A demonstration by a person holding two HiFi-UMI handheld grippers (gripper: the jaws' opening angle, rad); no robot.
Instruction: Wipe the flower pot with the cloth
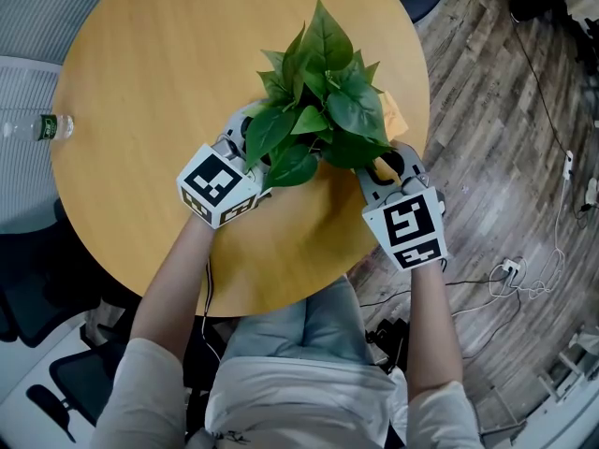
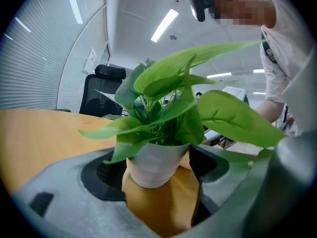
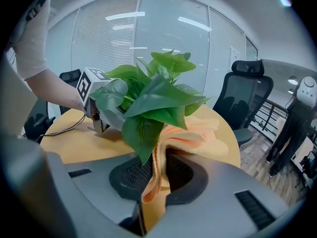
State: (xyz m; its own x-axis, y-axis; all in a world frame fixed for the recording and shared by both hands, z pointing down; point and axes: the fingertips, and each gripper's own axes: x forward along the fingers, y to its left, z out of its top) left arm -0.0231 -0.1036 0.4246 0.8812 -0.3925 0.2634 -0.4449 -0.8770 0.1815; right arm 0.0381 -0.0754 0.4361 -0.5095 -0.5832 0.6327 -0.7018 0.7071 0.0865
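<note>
Flower pot (image 2: 156, 165) - white, leafy plant (image 1: 323, 101) in it - stands on the round wooden counter (image 1: 187, 54) near the person's edge. Left gripper (image 1: 245, 138) has its jaws wide apart around the pot, pads against its sides. Right gripper (image 1: 391, 162) jaws are nearly together, pinching the orange cloth (image 3: 198, 135) - cloth lies bunched against the pot's right side under the leaves. A water bottle (image 1: 37, 126) lies at the counter's left edge.

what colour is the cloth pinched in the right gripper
The cloth is a plain pale peach-orange with no pattern. The right gripper view shows it best.
</note>
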